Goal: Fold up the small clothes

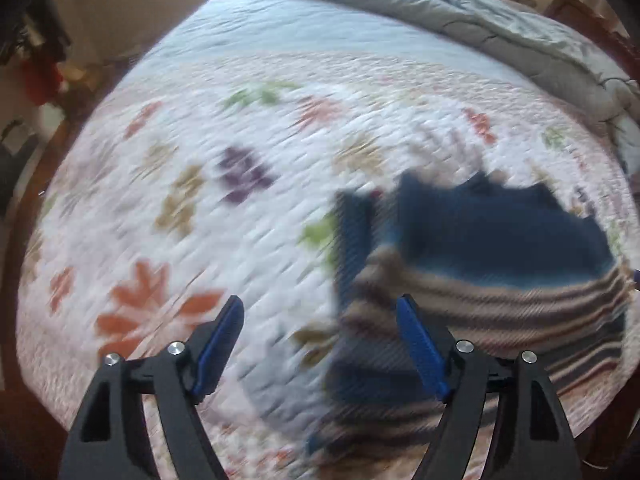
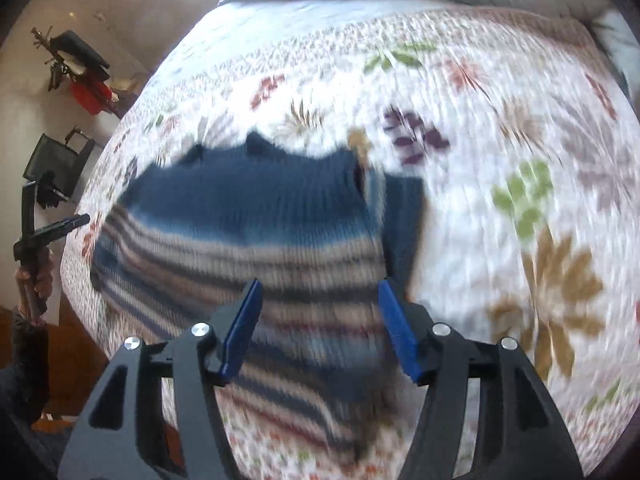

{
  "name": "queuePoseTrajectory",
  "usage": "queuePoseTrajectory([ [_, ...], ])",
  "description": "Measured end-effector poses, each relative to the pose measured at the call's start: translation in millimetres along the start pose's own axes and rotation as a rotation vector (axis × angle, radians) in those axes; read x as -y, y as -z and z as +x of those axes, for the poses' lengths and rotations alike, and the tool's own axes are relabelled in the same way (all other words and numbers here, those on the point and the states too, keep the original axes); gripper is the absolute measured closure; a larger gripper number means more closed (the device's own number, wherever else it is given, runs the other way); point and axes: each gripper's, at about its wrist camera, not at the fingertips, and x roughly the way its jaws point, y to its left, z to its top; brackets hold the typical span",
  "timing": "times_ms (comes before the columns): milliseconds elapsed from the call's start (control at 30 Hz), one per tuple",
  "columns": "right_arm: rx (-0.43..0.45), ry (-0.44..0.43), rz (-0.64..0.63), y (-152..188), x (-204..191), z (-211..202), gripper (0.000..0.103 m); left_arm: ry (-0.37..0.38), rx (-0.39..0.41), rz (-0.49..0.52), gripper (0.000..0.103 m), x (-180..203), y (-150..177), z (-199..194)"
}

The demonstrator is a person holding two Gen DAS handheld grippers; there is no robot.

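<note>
1. The striped sweater [image 2: 256, 240] lies on the bed [image 2: 500, 128], on its white floral quilt, near the edge closest to the person. Its top part is solid navy and the lower part is banded in tan, grey and dark stripes.
2. Both views are smeared by motion, so fine creases cannot be read. One navy flap, apparently a sleeve [image 2: 404, 224], lies turned in along the sweater's side, so a first fold looks made.
3. The left tongs [image 1: 320, 336] stand spread wide above the quilt at the sweater's edge, with nothing between the blue pads.
4. The right tongs [image 2: 320, 312] are also spread, hovering over the striped hem without pinching it.
5. Judged from this, the garment has been let go and rests free. It still spreads broad across the quilt rather than sitting as a compact stack.
6. What seems left is the other side's turn-in and folding the body in half. No other small clothes appear in either view.
</note>
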Motion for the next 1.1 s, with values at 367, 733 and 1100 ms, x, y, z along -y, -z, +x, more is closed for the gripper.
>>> queuePoseTrajectory([
  [367,-0.073,0.019,-0.022,-82.0,6.8,82.9,0.045,-0.033,-0.117,0.149,0.026,69.4,-42.7,93.0],
  [733,-0.007,-0.025,0.012,-91.6,16.5,73.3,0.093,-0.004,-0.114,0.105,0.091,69.8,-48.0,94.3],
  [1100,-0.022,0.031,0.094,-80.5,34.8,101.1,0.088,-0.112,-0.097,0.147,0.088,80.4,-43.9,107.5],
])
